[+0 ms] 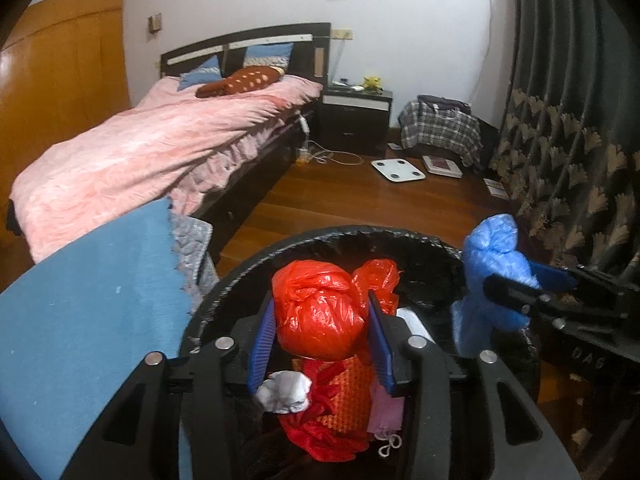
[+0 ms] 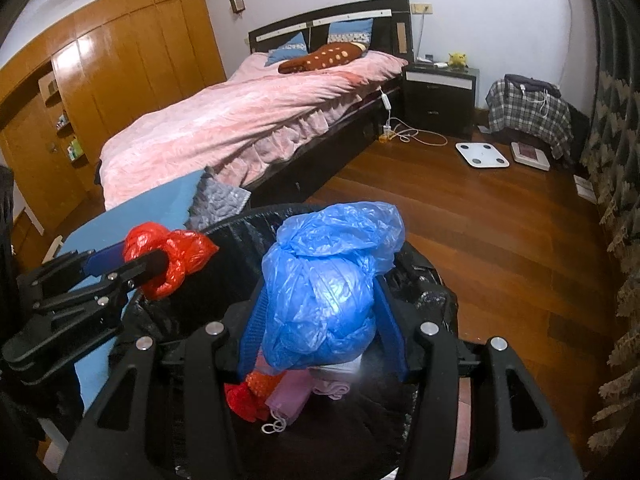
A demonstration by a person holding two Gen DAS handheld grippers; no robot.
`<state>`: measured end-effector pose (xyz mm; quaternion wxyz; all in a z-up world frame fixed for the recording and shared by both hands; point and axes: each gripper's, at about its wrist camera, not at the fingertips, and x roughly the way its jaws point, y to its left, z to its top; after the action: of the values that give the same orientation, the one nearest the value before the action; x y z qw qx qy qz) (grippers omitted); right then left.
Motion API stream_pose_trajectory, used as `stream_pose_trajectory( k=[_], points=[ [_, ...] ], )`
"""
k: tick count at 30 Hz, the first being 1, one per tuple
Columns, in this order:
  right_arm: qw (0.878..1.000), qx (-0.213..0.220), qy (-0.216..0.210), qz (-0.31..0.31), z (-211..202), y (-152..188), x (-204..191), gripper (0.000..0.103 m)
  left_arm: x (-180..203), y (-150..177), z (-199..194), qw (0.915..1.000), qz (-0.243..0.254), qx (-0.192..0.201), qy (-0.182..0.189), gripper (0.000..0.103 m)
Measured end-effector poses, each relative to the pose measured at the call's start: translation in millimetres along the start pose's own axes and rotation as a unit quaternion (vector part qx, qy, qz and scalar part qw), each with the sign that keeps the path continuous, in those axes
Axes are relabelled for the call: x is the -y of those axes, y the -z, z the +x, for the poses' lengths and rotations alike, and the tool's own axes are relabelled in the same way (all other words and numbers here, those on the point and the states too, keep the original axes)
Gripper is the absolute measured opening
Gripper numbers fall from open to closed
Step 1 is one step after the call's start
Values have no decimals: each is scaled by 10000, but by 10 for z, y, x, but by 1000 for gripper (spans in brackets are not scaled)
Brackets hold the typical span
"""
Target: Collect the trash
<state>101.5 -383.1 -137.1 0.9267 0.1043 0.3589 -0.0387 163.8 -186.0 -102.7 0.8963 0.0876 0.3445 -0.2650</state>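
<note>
Left tool around knotted red bag

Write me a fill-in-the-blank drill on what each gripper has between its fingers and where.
1. The left gripper has a knotted bag of ____ plastic between its fingers.
2. The right gripper has a ____ plastic bag between its fingers.
3. Both bags hang over a bin lined with a ____ liner.
4. On the floor beyond the bin lies a white ____.

Missing words: red; blue; black; scale
</note>
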Motion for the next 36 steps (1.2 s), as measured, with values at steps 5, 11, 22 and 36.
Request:
stream_pose_trajectory(
  k=[5,11,22,36],
  points=[
    [10000,-22,88,31,33,10,32,74,-13,-7,-10,10000,10,10,54,69],
    [9999,48,114,46,-4,2,53,91,-105,17,-98,9999,-69,39,-81,85],
    [9998,164,-95,-75,-310,1,-181,97,-344,60,-501,9986,-317,182,-371,97],
    [9973,285,-517,-438,-773,-80,-759,98,-564,274,-1222,9930,-646,477,-868,97]
  ],
)
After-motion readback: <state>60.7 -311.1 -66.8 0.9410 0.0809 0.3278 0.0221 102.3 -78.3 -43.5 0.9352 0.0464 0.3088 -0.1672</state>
